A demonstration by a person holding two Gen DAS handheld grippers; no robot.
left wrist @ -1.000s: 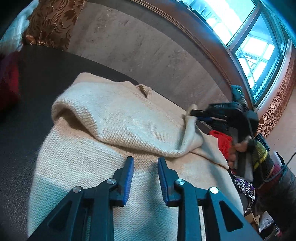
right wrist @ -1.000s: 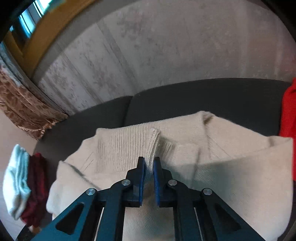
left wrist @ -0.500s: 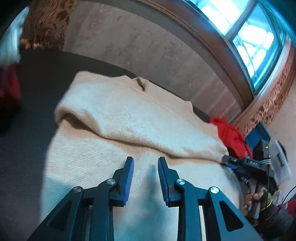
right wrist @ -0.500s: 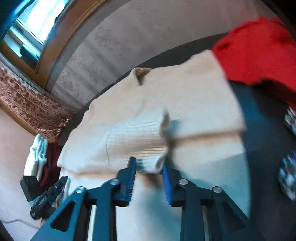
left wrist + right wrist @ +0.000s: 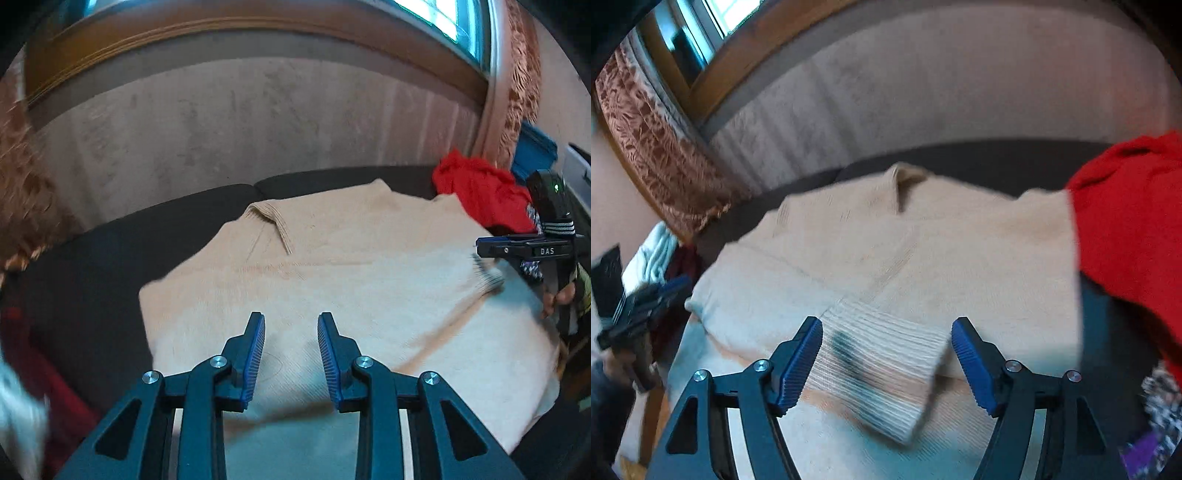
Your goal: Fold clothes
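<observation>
Cream knit sweater spread flat on the dark sofa, collar at the far side, both sleeves crossed over the chest. Ribbed cuff sitting loose right between the wide-apart fingers of the right tool, nothing clamped. Left tool also apart, hovering over the near hem, empty.

Stuff that could go sideways from here:
- Loose cuff sliding off the body with any tug on the hem, undoing the sleeve fold.
- Pinching only the top knit layer, so the fold drags crooked.
- Red garment touching the sweater's right edge, easy to snag or sweep along.
- Chunky knit bunching instead of creasing clean.
</observation>
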